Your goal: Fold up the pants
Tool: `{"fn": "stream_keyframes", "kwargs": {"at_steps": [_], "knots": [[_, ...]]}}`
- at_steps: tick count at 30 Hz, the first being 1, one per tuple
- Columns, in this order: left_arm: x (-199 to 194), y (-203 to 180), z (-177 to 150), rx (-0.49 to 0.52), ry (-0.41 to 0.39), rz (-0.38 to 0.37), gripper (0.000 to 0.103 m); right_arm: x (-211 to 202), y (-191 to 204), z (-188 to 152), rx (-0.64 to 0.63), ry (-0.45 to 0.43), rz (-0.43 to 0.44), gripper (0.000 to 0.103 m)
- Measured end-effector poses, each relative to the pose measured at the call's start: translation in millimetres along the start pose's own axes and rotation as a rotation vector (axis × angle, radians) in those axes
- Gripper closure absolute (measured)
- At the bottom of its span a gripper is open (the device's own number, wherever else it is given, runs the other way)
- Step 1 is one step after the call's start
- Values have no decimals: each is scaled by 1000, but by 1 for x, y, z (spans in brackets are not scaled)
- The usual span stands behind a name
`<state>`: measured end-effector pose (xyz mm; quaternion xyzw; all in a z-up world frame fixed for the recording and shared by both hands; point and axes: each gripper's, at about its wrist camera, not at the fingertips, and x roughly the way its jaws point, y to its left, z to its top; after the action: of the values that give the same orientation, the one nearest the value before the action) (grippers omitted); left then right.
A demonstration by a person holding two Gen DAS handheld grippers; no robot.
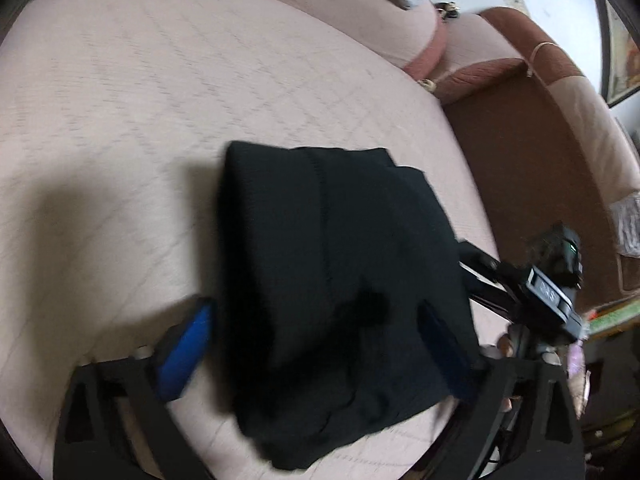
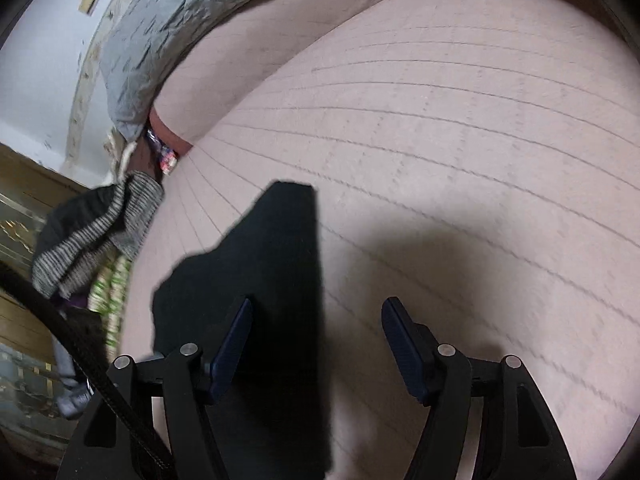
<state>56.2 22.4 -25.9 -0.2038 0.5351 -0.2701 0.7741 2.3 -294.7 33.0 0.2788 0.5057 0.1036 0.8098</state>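
The black pants (image 1: 332,280) lie folded into a compact bundle on the pink quilted sofa seat (image 1: 140,120). My left gripper (image 1: 316,340) is open, its blue-padded fingers (image 1: 188,352) straddling the near end of the bundle; whether they touch it is unclear. In the right wrist view the pants (image 2: 264,272) lie at lower left on the seat (image 2: 460,140). My right gripper (image 2: 316,324) is open and empty, its left finger over the cloth's right edge, its right finger over bare cushion. The right gripper's body shows in the left wrist view (image 1: 552,292), just right of the bundle.
A grey quilted pillow (image 2: 172,32) lies at the back of the sofa. A brown armrest (image 1: 520,80) stands to the right. Grey striped clothing (image 2: 100,228) hangs off the seat's left edge. The seat's front edge drops to the floor at the right (image 1: 500,200).
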Motion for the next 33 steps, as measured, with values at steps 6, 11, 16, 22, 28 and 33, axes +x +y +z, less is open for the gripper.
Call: {"fn": "stream_keyframes", "kwargs": {"at_steps": [6, 11, 16, 22, 28, 33], "knots": [[8, -14, 4, 6, -31, 5, 15, 37, 10, 16, -7, 47, 113, 28], [4, -8, 6, -42, -22, -6, 63, 46, 36, 8, -62, 95, 83, 78], [-14, -13, 6, -24, -51, 0, 63, 27, 67, 5, -100, 55, 110, 82], [-35, -17, 23, -31, -98, -28, 64, 3, 112, 21, -185, 1, 138, 82], [-40, -14, 60, -30, -136, -8, 64, 11, 127, 47, -193, -19, 117, 82], [-29, 5, 97, -76, -135, 15, 66, 35, 118, 66, -187, -23, 46, 83]]}}
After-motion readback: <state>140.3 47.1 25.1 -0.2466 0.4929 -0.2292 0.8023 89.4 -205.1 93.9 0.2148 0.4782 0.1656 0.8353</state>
